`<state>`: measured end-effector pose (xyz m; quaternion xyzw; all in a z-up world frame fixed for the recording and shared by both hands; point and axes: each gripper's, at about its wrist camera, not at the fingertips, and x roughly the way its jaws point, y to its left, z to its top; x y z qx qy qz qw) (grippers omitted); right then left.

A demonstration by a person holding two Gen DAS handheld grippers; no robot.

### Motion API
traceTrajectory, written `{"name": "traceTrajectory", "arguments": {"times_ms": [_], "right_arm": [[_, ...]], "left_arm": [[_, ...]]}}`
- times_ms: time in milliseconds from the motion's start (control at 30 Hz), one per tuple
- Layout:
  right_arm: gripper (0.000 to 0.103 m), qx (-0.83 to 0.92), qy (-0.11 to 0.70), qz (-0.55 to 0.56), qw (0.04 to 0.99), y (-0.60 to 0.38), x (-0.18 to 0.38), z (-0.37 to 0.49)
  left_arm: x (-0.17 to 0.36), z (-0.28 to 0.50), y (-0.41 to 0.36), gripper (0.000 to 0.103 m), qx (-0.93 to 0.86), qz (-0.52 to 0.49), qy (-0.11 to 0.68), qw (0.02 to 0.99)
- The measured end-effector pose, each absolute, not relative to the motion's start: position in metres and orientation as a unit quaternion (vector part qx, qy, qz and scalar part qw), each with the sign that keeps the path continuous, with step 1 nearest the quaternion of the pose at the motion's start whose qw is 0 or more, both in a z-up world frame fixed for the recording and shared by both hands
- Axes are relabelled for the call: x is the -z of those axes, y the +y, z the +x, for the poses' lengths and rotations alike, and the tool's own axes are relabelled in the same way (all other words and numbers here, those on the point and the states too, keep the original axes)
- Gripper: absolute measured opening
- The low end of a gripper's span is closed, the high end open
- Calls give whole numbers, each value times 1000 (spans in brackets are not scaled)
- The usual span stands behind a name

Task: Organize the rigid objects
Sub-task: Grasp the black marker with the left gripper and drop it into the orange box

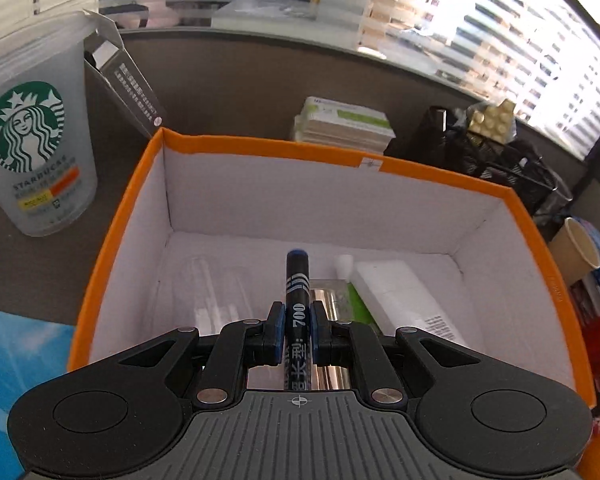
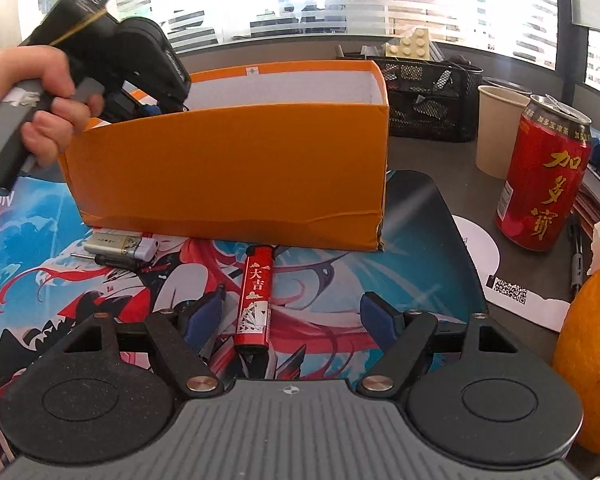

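Observation:
My left gripper [image 1: 296, 318] is shut on a black marker [image 1: 298, 292] and holds it over the inside of the orange box [image 1: 116, 240]. In the box lie a white carton [image 1: 396, 292], a shiny metal piece [image 1: 326, 300] and a clear plastic item [image 1: 216, 292]. In the right wrist view the orange box [image 2: 236, 176] stands on the printed mat [image 2: 60, 240], with a hand [image 2: 40, 96] holding the left gripper over its left end. My right gripper [image 2: 296, 316] stands open around a red lighter [image 2: 256, 300] lying on the mat, pads apart from it.
A silver lighter [image 2: 120, 246] and a small screwdriver [image 2: 104, 259] lie left of the red one. A frosted cup [image 1: 32, 136] stands left of the box. A black mesh organizer [image 2: 424, 92], a paper cup [image 2: 496, 128], a red can [image 2: 540, 176] and an orange fruit [image 2: 588, 360] crowd the right.

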<state>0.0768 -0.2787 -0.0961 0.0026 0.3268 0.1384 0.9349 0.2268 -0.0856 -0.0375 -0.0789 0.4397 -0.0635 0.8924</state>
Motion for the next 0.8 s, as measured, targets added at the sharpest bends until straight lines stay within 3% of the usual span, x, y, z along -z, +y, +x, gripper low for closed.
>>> {"name": "traceTrajectory", "arguments": {"times_ms": [300,367,467,600,667,733,800], "right_arm": [[76,-140,329,14,934,-284,98,79],[75,-139,328,18,934,-286,98,79],[73,-136,323,19,936,-286,97,78],[67,-136,321,10,937,-280,98,79],[60,-136,320,3,937,-277,99,79],[55,-135,320,-5,938,-272,100,81],[52,-128,317,-22,939,-267,101,82]], "left_arm": [[39,227,-81,11,55,-85,446,889],[36,221,-78,17,56,-83,432,896],[28,204,-75,30,52,-65,397,914],[14,176,-67,63,53,-51,343,937],[7,159,-65,65,52,-35,310,949],[1,142,-61,79,53,-26,285,957],[-4,125,-54,87,56,-31,264,962]]}}
